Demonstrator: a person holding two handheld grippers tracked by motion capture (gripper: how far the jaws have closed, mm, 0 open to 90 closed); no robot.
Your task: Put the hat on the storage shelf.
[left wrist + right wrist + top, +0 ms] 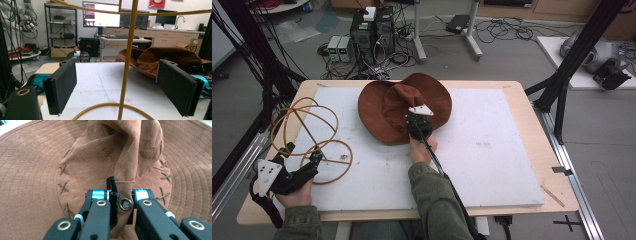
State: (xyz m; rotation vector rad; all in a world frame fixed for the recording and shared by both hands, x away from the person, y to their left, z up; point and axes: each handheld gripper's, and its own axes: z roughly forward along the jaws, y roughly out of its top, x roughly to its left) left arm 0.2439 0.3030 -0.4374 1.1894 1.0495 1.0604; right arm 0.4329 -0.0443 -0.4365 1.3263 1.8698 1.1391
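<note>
A brown suede hat [379, 107] lies crumpled at the back middle of the white board [492, 165]. My right gripper [417, 126] is over its crown, and in the right gripper view the right gripper [120, 205] is shut on a fold of the hat [37, 170] beside a brass eyelet [125, 204]. A yellow wire frame [307, 131] of hoops stands at the left. My left gripper [313, 161] rests at its near hoop. In the left gripper view the left gripper [120, 87] is open, with an upright rod of the wire frame [128, 62] between the jaws, untouched.
The board covers most of a wooden table [532, 145]. Black frame posts [584, 45] stand at the right, and cables hang at the left edge. Computer boxes [372, 30] and tangled leads lie on the floor beyond the far edge.
</note>
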